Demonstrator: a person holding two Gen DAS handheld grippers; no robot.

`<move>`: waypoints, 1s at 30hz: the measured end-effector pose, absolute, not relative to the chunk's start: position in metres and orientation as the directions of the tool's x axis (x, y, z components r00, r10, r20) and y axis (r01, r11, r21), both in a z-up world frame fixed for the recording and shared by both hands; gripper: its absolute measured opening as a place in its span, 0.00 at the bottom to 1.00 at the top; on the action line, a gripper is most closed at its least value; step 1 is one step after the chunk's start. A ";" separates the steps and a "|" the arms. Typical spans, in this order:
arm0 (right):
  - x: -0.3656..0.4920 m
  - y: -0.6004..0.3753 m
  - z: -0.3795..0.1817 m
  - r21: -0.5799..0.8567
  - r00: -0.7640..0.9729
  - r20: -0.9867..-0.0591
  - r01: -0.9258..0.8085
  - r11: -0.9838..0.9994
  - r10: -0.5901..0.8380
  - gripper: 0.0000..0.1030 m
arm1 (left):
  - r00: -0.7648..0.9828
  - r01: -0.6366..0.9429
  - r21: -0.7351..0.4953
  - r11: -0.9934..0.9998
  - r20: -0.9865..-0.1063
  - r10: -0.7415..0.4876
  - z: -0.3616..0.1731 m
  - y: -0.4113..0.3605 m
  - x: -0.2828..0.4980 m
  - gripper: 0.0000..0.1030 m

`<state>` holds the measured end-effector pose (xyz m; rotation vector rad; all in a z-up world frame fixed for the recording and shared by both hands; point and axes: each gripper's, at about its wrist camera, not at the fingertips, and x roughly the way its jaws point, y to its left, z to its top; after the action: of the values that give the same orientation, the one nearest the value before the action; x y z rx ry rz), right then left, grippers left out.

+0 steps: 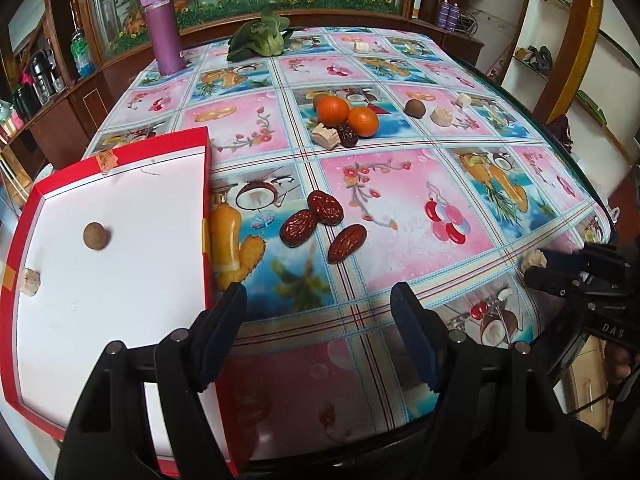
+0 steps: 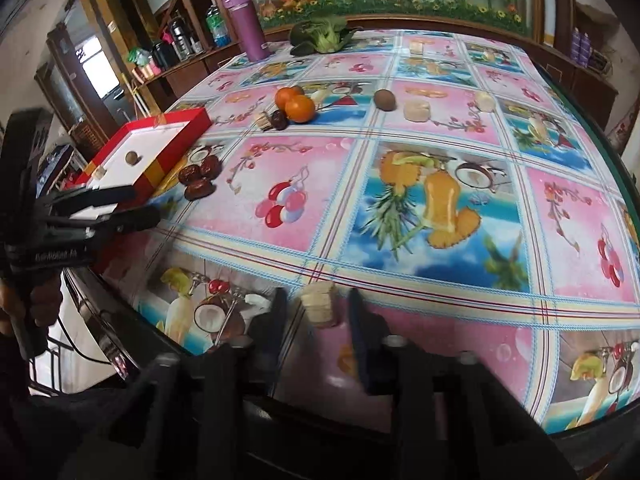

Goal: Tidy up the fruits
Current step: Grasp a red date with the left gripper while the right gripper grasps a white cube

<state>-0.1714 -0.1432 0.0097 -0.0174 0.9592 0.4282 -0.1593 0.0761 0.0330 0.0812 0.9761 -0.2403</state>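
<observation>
Only a brown fruit [image 1: 96, 236] and a pale chunk [image 1: 31, 282] lie in the red tray [image 1: 120, 148], left of frame. The left hand-held gripper [image 1: 318, 308] gapes empty; the right hand-held gripper [image 2: 318, 308] brackets a chunk [image 2: 319, 305], jaws apart. Dates [image 1: 316, 222] and oranges [image 1: 347, 116] remain mid-desk.

Left tool [image 1: 318, 306] agape above tablecloth [image 1: 400, 200], beside red tray [image 1: 206, 184] with brown fruit [image 1: 96, 236]

Purple flask [image 1: 163, 28], leafy greens [image 1: 259, 38], patterned tablecloth [image 1: 400, 208]
</observation>
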 end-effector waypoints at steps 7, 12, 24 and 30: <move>-0.176 -0.143 0.003 0.150 0.524 -0.779 -0.378 0.914 0.344 0.12 | 0.528 0.261 -0.013 0.965 -0.835 -0.154 0.030 0.062 -0.137 0.60; -0.174 -0.147 0.003 0.189 0.510 -0.772 -0.386 0.903 0.380 0.12 | 0.486 0.291 -0.015 0.957 -0.859 -0.161 0.016 0.052 -0.120 0.45; -0.173 -0.148 0.003 0.198 0.500 -0.772 -0.396 0.897 0.392 0.12 | 0.489 0.352 -0.003 0.936 -0.852 -0.187 0.013 0.040 -0.120 0.23; -0.174 -0.145 0.004 0.200 0.498 -0.776 -0.388 0.900 0.388 0.12 | 0.492 0.336 -0.024 0.942 -0.848 -0.197 0.015 0.044 -0.123 0.22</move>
<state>-0.1740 -0.1455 0.0045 -0.0009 0.9386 0.4695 -0.1227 0.0440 0.0147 0.1523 1.0061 -0.3249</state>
